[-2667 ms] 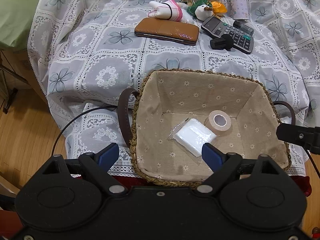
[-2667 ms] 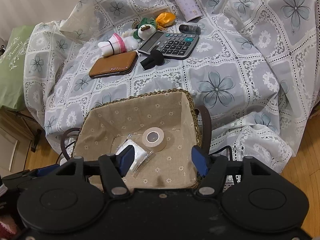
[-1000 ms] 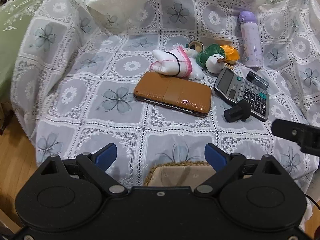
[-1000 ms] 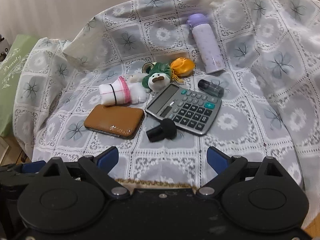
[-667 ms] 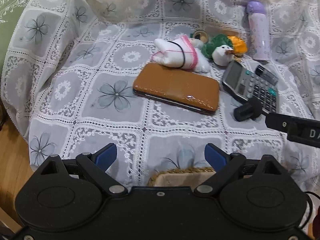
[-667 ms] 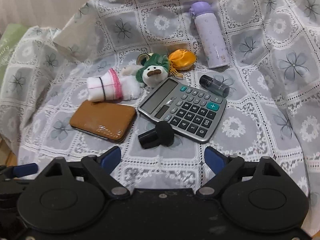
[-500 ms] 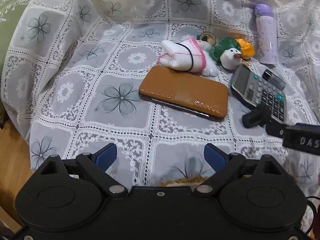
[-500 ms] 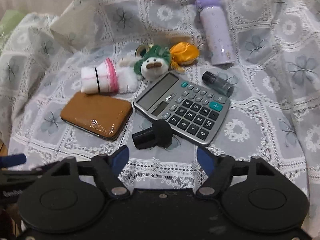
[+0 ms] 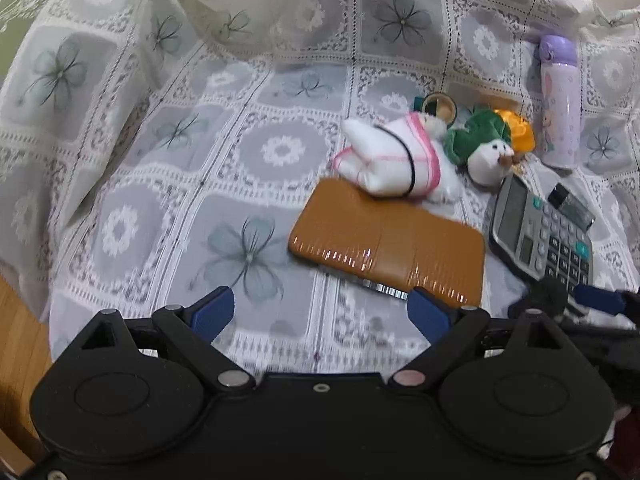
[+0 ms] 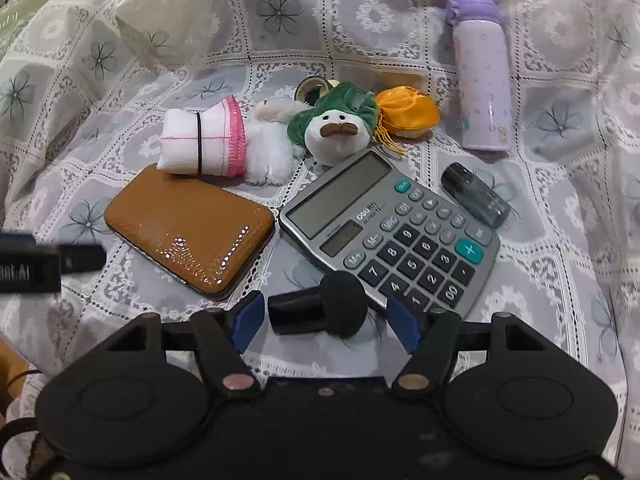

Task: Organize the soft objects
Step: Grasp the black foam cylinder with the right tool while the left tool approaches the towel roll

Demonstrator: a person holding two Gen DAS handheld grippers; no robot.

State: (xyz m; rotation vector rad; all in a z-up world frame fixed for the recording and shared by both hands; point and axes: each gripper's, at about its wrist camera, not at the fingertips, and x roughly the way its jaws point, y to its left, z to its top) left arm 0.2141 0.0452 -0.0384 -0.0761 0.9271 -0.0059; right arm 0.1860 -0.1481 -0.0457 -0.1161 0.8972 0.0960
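The black foam-headed mic (image 10: 320, 312) lies on the lace-covered bench right in front of the right tongs (image 10: 322, 318), resting on the cloth between the two blue pads, with its round foam head toward the calculator (image 10: 390, 228) and its stubby handle pointing toward the brown wallet (image 10: 190, 228). Its long axis runs crosswise to the reach of the tongs, so the pads stand off its two ends and would close along its length, not across its girth; a small turn of the wrist looks needed to pinch the foam head squarely. The right tongs are spread, touching nothing that I can see. The left tongs (image 9: 320, 314) are also spread and carry nothing; they hang over bare cloth near the front edge of the bench, with the wallet just ahead of the right-hand pad, so the right hand is clearly the nearer one to the mic.

Further toward the back edge sit the other soft things: a rolled white cloth with pink trim (image 10: 202, 142) bound by a black band, a white fluffy toy (image 10: 268, 150) touching it, a green-hooded plush (image 10: 334, 126) and an orange pouch (image 10: 408, 114) beside that. A lilac bottle (image 10: 482, 76) and a small dark vial (image 10: 476, 196) lie off to the calculator's far side.
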